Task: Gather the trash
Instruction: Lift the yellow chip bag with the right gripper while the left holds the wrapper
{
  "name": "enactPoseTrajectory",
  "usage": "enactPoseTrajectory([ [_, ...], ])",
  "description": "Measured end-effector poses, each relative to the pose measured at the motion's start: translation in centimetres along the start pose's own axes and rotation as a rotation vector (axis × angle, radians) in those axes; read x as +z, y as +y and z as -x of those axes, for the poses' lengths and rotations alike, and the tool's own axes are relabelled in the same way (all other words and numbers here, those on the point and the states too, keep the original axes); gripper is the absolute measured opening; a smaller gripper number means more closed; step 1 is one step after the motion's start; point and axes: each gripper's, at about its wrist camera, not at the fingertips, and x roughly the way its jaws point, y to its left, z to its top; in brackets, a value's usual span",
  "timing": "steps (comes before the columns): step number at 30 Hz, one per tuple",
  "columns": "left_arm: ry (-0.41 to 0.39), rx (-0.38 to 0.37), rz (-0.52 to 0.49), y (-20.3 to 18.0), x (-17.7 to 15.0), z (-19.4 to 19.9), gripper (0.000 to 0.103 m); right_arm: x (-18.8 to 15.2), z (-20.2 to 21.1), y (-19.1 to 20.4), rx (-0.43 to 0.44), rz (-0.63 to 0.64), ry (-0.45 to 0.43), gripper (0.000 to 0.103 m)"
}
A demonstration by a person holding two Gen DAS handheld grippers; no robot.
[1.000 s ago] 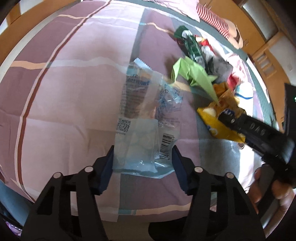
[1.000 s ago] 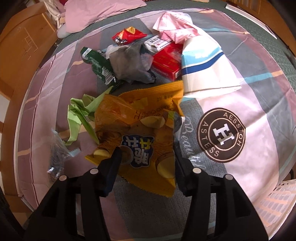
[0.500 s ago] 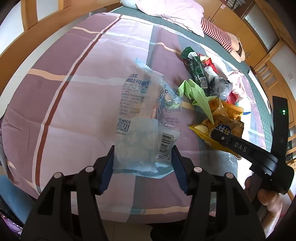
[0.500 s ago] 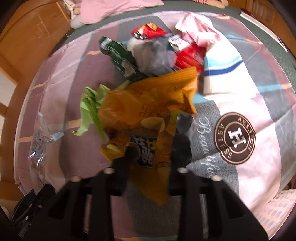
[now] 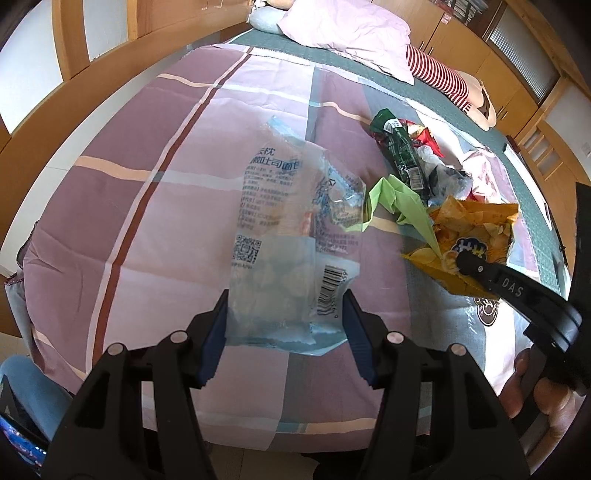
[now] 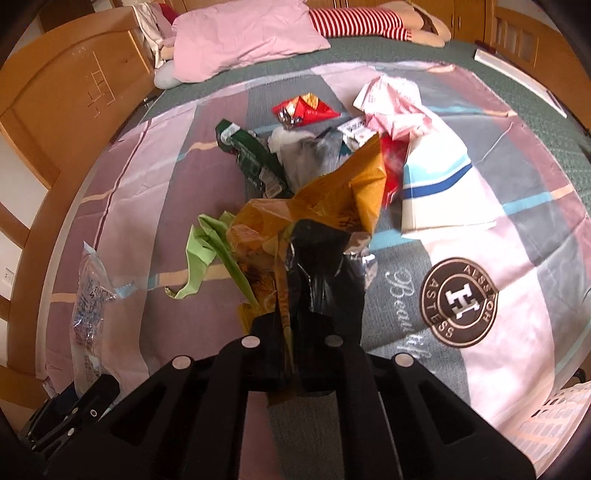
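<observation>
My left gripper [image 5: 284, 328] holds a clear plastic bread bag [image 5: 280, 236] with blue print between its blue pads, lifted above the bed; the jaws stand wide with the bag's edge between them. My right gripper [image 6: 291, 332] is shut on a yellow chip bag [image 6: 332, 199], crumpled and raised off the bedspread. The same chip bag [image 5: 472, 229] and right gripper [image 5: 517, 291] show at the right of the left wrist view. A green paper scrap [image 6: 210, 247], a dark green wrapper [image 6: 251, 158], a grey bag [image 6: 306, 155] and red wrappers [image 6: 306, 109] lie on the bed.
A pink-striped bedspread [image 5: 147, 206] covers the bed. A pink pillow [image 6: 240, 33] and a striped soft toy [image 6: 362, 18] lie at the head. A folded white and blue bag [image 6: 439, 188] and pink paper [image 6: 395, 103] lie right. A white basket [image 6: 554, 417] is at lower right.
My right gripper closed on the yellow chip bag and lifted it, crumpling it. My left gripper rose away from the bed with the clear bag.
</observation>
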Motion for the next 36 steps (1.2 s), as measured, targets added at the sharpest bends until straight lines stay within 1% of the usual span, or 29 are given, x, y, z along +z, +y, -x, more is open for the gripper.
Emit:
enactPoseTrajectory([
  [10, 0.000, 0.001, -0.001, 0.1, 0.0, 0.1, 0.059, -0.3, -0.3, 0.1, 0.008, -0.007, 0.024, 0.006],
  [16, -0.001, -0.005, 0.003, 0.3, 0.0, 0.2, 0.059, -0.2, 0.4, 0.4, 0.010, 0.004, -0.017, 0.006],
  [24, 0.018, -0.033, 0.023, 0.6, 0.1, 0.0, 0.059, -0.4, -0.3, 0.6, 0.015, 0.001, 0.022, 0.006],
  [36, 0.016, -0.031, 0.023, 0.5, 0.1, 0.1, 0.059, -0.6, -0.6, 0.9, 0.013, 0.008, 0.040, 0.006],
])
